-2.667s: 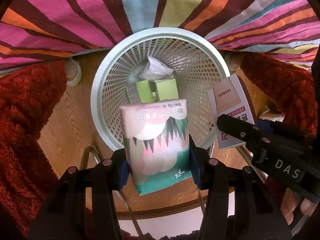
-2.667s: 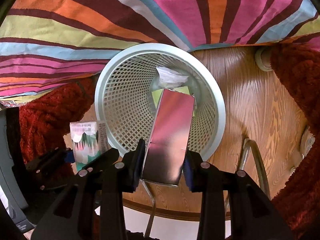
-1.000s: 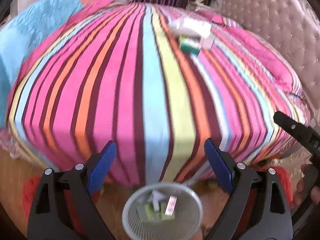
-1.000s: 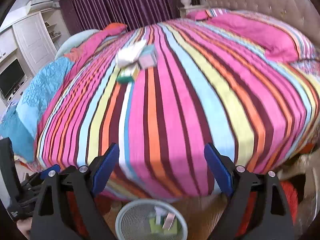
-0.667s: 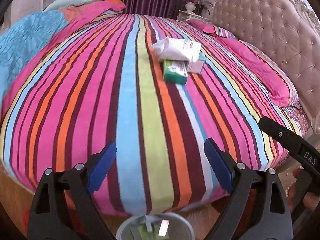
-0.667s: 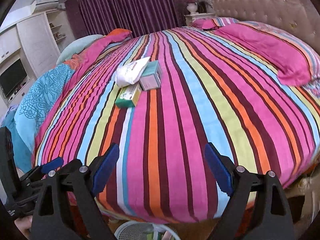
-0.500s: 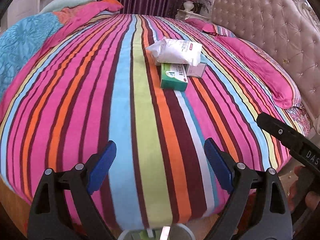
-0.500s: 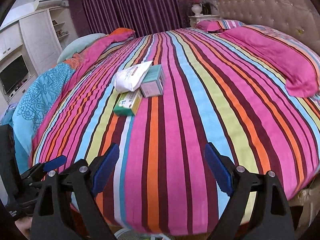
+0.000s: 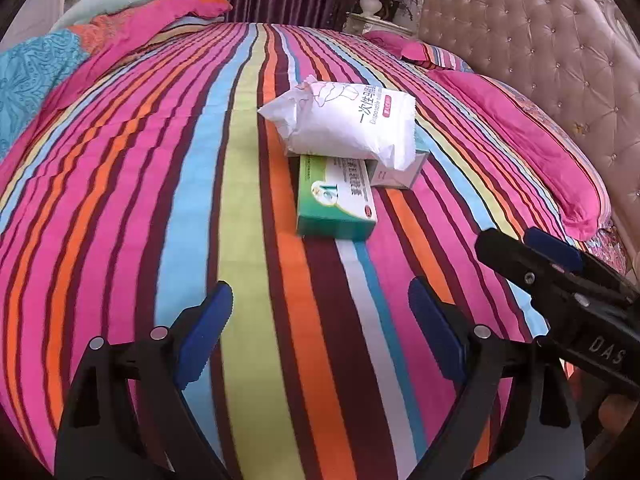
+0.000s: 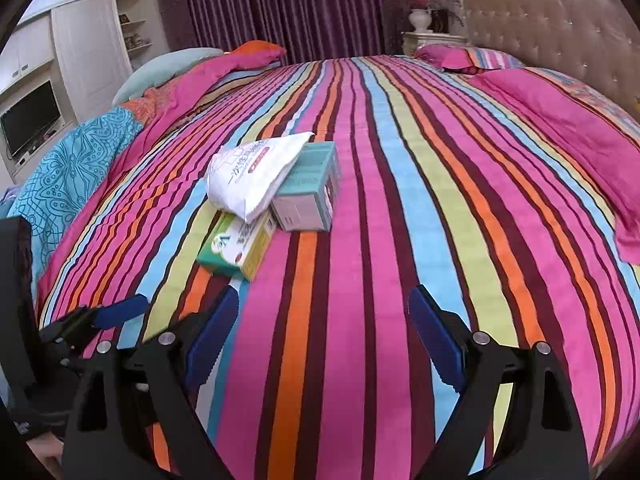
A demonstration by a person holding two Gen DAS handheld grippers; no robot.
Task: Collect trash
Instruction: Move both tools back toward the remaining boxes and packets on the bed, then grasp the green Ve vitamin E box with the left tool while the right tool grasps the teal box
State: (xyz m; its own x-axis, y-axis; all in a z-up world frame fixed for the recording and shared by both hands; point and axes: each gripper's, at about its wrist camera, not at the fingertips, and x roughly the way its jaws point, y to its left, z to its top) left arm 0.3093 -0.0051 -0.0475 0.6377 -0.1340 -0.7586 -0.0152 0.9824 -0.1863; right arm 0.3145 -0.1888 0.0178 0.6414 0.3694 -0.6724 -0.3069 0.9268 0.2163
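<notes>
**Both grippers spread over the bed, trash ahead**

Bed (image 9: 248, 208): fills both views. Striped cover in pink, orange, blue, yellow-green and maroon, stripes running away from the cameras. Tufted headboard (image 9: 552, 64) along the right side.

Bedding: a long pink pillow (image 10: 568, 140) lies by the headboard. A blue patterned quilt (image 10: 68, 172) and a pink blanket (image 10: 208, 76) are heaped at the far left.

Room: purple curtain (image 10: 280, 4) behind the bed. White cabinet (image 10: 80, 48) with a dark screen (image 10: 30, 122) on the left. A vase (image 10: 420, 16) with red flowers stands on a stand by the headboard.

Left gripper (image 9: 318, 334): low in its own view, jaws spread wide, blue pads bare, nothing between them. It hangs over the near part of the cover, well short of the trash. Its tip shows at the right view's lower left.

Right gripper (image 10: 324, 336): jaws likewise spread, nothing held. It is over the near cover too, with the trash ahead and to its left. Its black arm enters the left view from the right edge.

Trash: three pieces clustered mid-bed, touching.
- White bag (image 9: 344, 120): soft pack with printed text, lying on top, overlapping both boxes.
- Green box (image 9: 334, 198): flat carton, nearest the grippers, its far end under the bag.
- Teal box (image 10: 310, 188): beside the green box on the headboard side, pale end facing the right camera.
</notes>
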